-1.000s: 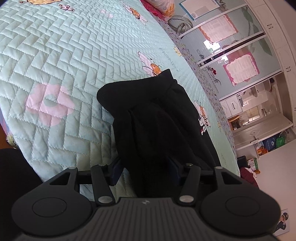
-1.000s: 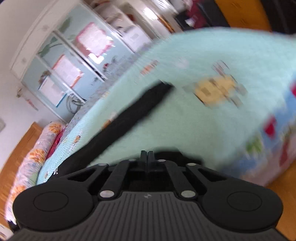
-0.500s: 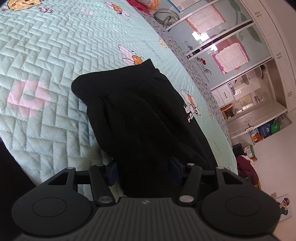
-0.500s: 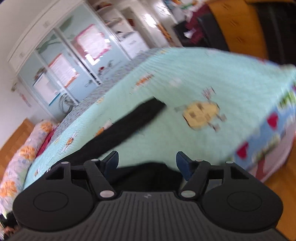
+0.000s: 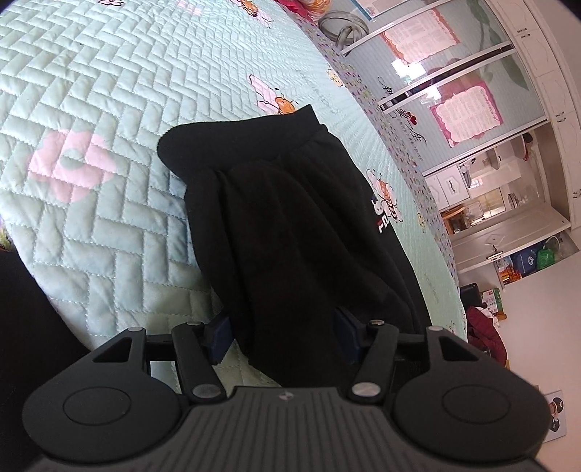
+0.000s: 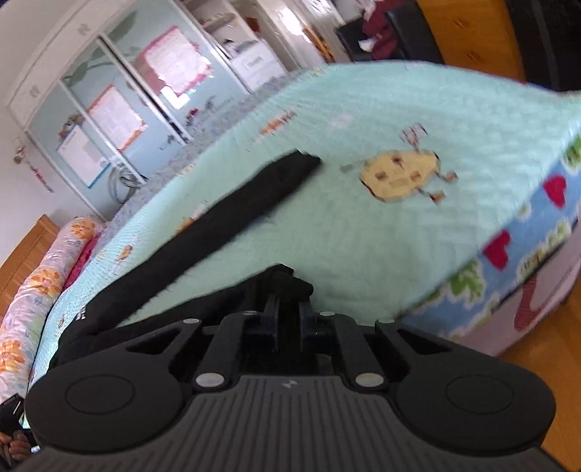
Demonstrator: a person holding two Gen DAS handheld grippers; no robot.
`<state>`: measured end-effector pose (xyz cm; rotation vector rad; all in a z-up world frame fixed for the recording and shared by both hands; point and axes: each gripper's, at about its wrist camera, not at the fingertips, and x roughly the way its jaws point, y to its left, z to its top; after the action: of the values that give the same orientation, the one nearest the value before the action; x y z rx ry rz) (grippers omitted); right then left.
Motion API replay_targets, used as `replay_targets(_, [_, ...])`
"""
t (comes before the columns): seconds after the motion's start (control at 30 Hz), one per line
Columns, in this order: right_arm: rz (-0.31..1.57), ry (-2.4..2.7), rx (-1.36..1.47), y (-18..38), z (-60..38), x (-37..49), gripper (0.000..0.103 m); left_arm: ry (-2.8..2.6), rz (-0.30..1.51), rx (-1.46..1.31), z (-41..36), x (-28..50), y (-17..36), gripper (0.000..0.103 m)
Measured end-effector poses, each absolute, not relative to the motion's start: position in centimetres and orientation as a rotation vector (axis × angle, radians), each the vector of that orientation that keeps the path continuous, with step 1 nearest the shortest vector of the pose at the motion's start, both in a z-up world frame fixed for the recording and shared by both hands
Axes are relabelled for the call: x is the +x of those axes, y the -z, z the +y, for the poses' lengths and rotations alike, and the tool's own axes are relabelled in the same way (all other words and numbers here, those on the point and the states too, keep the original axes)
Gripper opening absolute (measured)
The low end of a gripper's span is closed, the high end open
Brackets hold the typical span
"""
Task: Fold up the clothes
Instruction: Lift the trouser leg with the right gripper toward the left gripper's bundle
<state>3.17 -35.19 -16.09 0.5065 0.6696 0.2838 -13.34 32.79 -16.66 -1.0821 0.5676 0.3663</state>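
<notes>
Black trousers (image 5: 290,218) spread across quilted bed (image 5: 109,109). Left claw (image 5: 283,336) wide apart, straddling bunched cloth. Right claw (image 6: 288,314) nearly closed, pinching trouser fabric.

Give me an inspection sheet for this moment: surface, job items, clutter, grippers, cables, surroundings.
Surface: mint quilted bedspread with cartoon prints, covering a bed.
Job's things: one black garment, partly folded, lying on the bedspread; a long black strip of it stretches away in the right wrist view.
Clutter: nothing seen on the bedspread besides the garment.
Grippers: left gripper open, a finger either side of the garment's near end; right gripper nearly closed, black cloth bunched between its fingers.
Cables: a coiled hose or cable by the far bedside.
Surroundings: floral pillows, sliding glass doors with posters, wooden floor. Right view is motion-blurred.
</notes>
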Motion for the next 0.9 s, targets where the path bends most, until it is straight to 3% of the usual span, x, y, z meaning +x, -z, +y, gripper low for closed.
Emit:
replay_targets(0.23, [0.465,-0.308,0.267,9.4,-32.1,5.0,0.006,-0.353,0.586,-1.078,32.2,-13.2,16.9,0.060])
replay_targets(0.47, [0.069,-0.322,-0.116,0.8,-27.7,5.4,0.004,-0.342,0.587,-1.091,32.3,-13.4,17.1,0.060])
replay_targets(0.53, [0.031,-0.349,-0.228,0.7,-27.4,4.6,0.004,-0.338,0.587,-1.094,32.3,-13.5,17.2,0.060])
replay_targets(0.6, [0.102,-0.378,-0.285,2.2,-28.1,4.0,0.005,-0.335,0.587,-1.098,32.3,-13.5,17.3,0.060])
replay_targets(0.77, [0.507,-0.391,-0.279,11.0,-32.3,2.2,0.013,-0.327,0.590,-1.102,32.3,-13.6,17.4,0.060])
replay_targets(0.9, [0.545,-0.368,-0.066,13.3,-35.2,-0.8,0.013,-0.324,0.597,-1.088,32.1,-13.3,17.0,0.060])
